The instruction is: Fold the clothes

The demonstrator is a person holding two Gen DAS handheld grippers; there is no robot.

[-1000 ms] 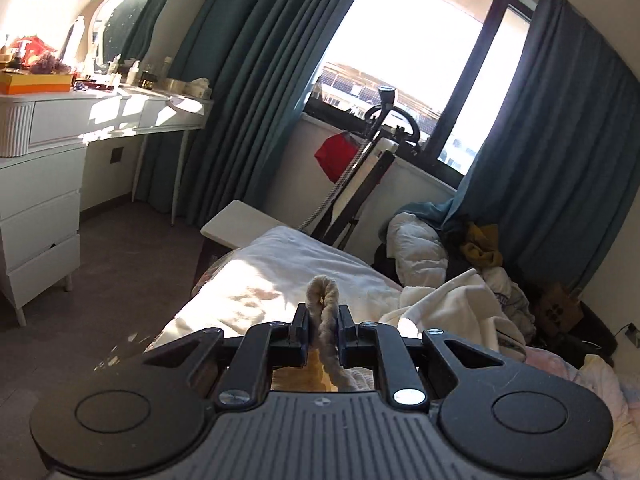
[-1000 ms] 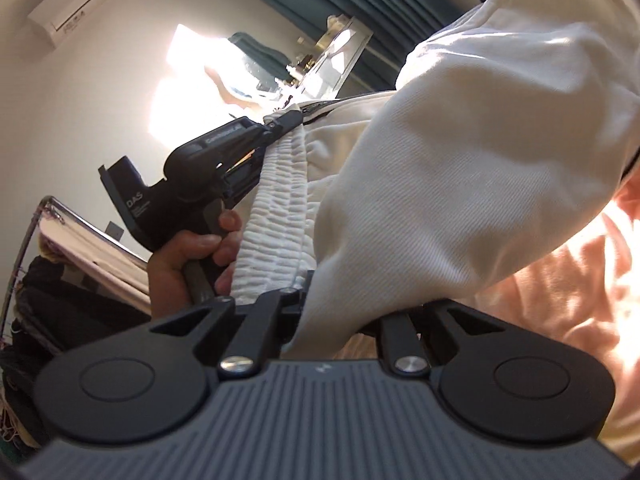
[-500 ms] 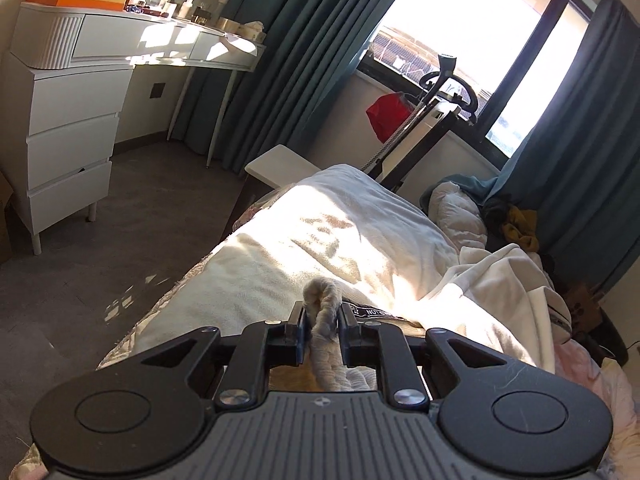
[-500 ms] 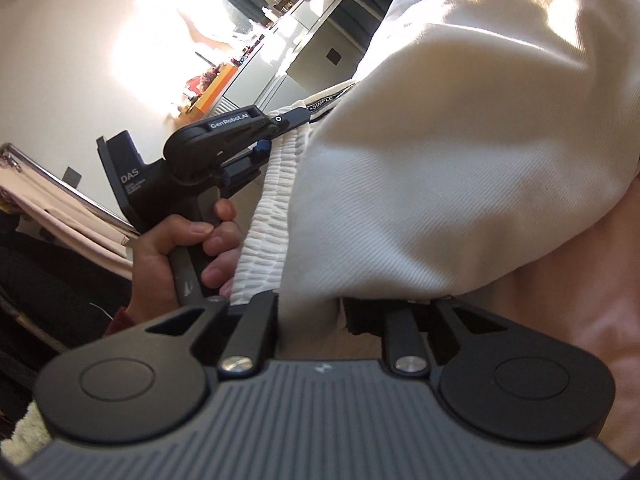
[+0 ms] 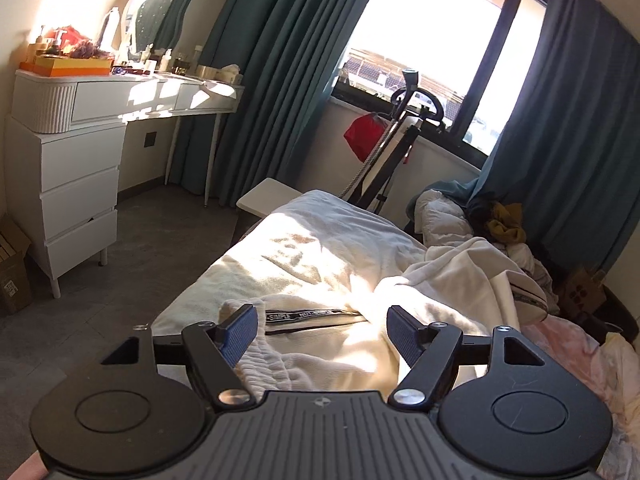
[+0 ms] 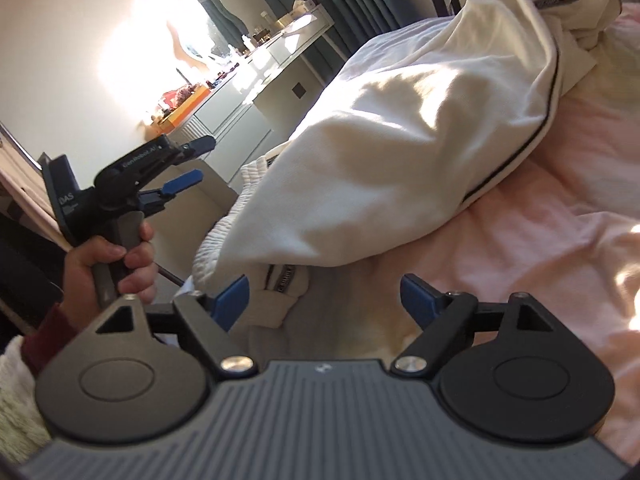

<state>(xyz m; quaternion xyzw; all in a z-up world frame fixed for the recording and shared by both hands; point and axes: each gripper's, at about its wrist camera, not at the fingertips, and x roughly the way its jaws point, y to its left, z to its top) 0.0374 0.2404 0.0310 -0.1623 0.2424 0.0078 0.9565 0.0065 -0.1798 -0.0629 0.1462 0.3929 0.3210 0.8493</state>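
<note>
The left gripper and the right gripper both stand spread wide, gripping nothing. Cream trousers lie on the bed, their elastic waistband near the left gripper.

Cream trousers between spread jaws

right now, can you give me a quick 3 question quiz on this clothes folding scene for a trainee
1. True or false: the left gripper is clamped on the waistband of the cream trousers.
2. What colour is the sheet under the trousers in the right wrist view?
3. Multiple choice: what stands against the wall left of the bed? A) a bicycle B) a white chest of drawers C) a fridge

Key
1. False. Its jaws are spread wide, and the right gripper is open too.
2. Pink.
3. B
</note>
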